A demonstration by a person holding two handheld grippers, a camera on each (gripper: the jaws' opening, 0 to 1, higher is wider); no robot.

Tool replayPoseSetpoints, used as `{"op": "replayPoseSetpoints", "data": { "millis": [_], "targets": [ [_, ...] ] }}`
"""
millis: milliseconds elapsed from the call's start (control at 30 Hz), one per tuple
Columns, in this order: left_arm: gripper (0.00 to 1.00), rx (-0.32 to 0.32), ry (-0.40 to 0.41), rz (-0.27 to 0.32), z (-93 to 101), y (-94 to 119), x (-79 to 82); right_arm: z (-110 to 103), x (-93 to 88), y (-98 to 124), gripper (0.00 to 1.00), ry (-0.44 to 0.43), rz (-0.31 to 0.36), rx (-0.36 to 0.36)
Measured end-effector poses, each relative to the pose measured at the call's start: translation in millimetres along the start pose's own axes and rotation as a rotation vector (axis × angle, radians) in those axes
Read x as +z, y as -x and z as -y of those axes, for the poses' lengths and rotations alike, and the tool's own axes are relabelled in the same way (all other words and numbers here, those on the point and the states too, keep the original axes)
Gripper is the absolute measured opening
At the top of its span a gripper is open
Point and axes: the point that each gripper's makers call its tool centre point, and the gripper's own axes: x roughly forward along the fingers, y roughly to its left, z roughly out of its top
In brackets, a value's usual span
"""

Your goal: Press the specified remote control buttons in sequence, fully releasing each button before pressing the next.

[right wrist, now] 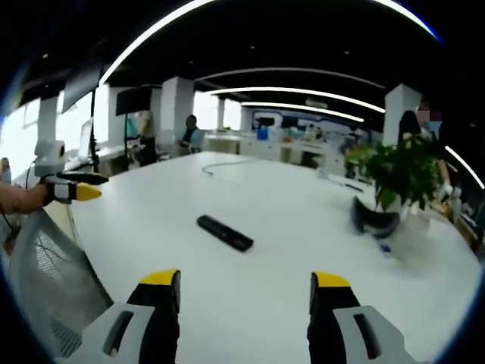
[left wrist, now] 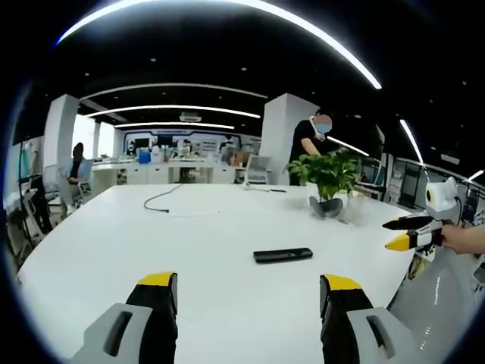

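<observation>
Yellow-tipped grey jaws of left gripper nearest the lens, standing wide apart w/ nothing between; same for right gripper, jaws spread, nothing held. Slim black rectangular remote control lying flat on broad white table, ahead of left jaws & slightly right; in right gripper view same remote ahead & a bit left, set diagonal. Neither gripper touching it, both well apart from it. Right gripper also seen from left gripper view out at table's far-right edge, jaws looking nearly together from that angle but hard to tell. Leafy green potted plant beyond remote, thin dark cable further back, grey mesh chair back at near edge.

Judged: approach stage, no button pressed yet. Buttons too small to make out. For a clean press: close in slow, pick one jaw tip as presser, come straight down on target button, lift fully clear before next. Worth steadying remote w/ other gripper, light body may skid. Keep remote in frame throughout
</observation>
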Motion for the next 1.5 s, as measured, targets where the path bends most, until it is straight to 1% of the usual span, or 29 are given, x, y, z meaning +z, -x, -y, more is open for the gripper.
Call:
{"op": "replayPoseSetpoints", "data": {
  "millis": [167,333,400,533,600,700,767,900,1033,1200,1267,1300,1333,1400,1433,1500],
  "targets": [
    [0.79,-0.01,0.006,0.013,1.0,1,2.1,2,0.7,1,0.68,-0.013,0.0,-0.015],
    [0.79,-0.028,0.044,0.019,0.2,0,2.2,8,-0.4,1,0.68,-0.015,0.0,-0.04],
    [0.79,-0.043,0.057,0.027,2.5,1,3.3,7,1.1,2,0.68,-0.012,0.001,-0.044],
    [0.79,-0.079,0.081,0.042,7.8,1,5.6,13,-0.4,3,0.68,-0.005,-0.002,-0.074],
    [0.79,-0.083,0.095,0.037,7.8,0,4.3,16,-0.4,3,0.68,-0.012,0.003,-0.083],
    [0.79,-0.082,0.1,0.024,7.8,-1,1.8,21,-0.6,4,0.68,-0.026,0.012,-0.092],
    [0.79,-0.071,0.098,0.024,6.5,0,1.6,22,-1.2,3,0.68,-0.04,0.015,-0.085],
    [0.79,-0.039,0.112,0.011,-0.2,0,-1.7,10,0.0,2,0.68,-0.051,0.021,-0.043],
    [0.79,-0.027,0.125,0.02,-2.6,1,0.0,8,1.0,3,0.67,-0.044,0.027,-0.03],
    [0.79,-0.017,0.11,0.026,-2.9,2,1.7,7,2.8,3,0.67,-0.053,0.037,-0.022],
    [0.79,-0.008,0.101,0.017,-3.0,2,0.7,7,2.2,3,0.67,-0.048,0.031,-0.02],
    [0.79,0.001,0.09,0.022,-3.5,3,1.9,6,2.7,3,0.66,-0.039,0.031,-0.017],
    [0.79,0.008,0.083,0.035,-4.0,4,4.5,6,6.6,5,0.64,-0.016,0.049,-0.019],
    [0.78,0.014,0.08,0.039,-4.8,4,5.8,5,9.8,6,0.63,-0.008,0.063,-0.018],
    [0.78,0.014,0.081,0.036,-4.7,4,5.3,5,10.0,6,0.62,-0.01,0.064,-0.016],
    [0.77,0.001,0.088,0.009,-1.4,2,0.7,7,8.9,6,0.62,-0.009,0.059,-0.018]
  ]
}}
